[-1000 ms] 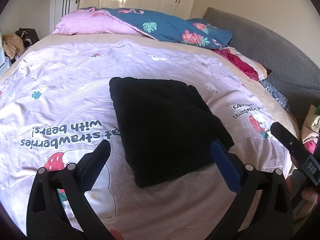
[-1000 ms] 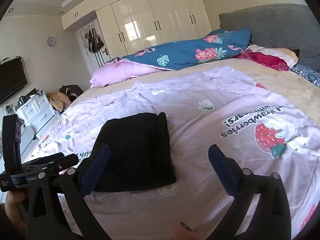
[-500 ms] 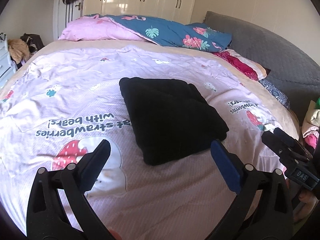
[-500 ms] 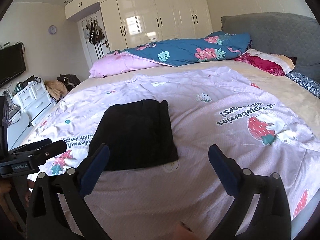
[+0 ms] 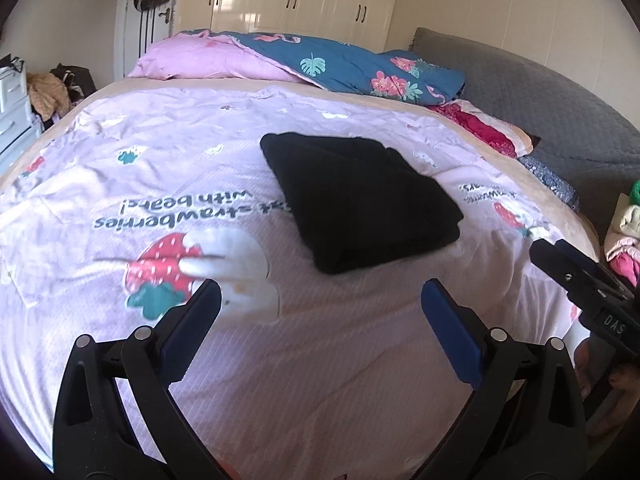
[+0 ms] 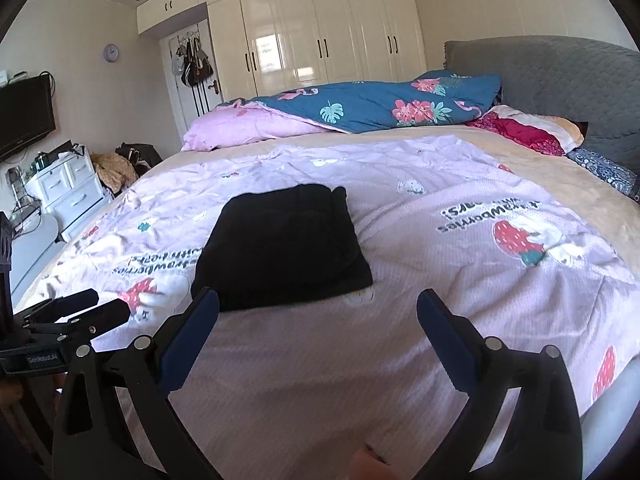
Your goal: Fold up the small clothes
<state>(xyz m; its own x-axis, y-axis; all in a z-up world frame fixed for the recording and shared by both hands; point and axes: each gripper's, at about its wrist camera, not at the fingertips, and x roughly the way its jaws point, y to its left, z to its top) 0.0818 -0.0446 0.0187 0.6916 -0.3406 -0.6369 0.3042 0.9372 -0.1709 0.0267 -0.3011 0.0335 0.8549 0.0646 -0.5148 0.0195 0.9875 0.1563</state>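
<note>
Black garment (image 5: 360,200): folded into a compact rectangle, lying flat on the pink bedspread (image 5: 320,360), near the middle of the bed, partly covering the printed "strawberries with bears" lettering.
Left hand-held gripper (image 5: 320,312): spread wide, blue-padded fingers (image 5: 192,328) apart, nothing between them; hovering above the bedspread, well short of the garment, over the strawberry print (image 5: 160,268).
Right hand-held gripper (image 6: 318,312): likewise spread wide and empty, held near the foot edge of the bed; near edge of the garment just past the left fingertip in its own view.
Each gripper in the other's view: right one at the far right edge of the left camera, left one at the lower left of the right camera.
Head of bed: blue flowered quilt (image 6: 380,104) over a pink one, against a grey padded headboard (image 6: 560,80).
Far wall: cream wardrobe (image 6: 320,28), bags hanging on a door (image 6: 194,64).
Left side of room: white drawers (image 6: 68,188), dark screen (image 6: 24,120) on the wall.
</note>
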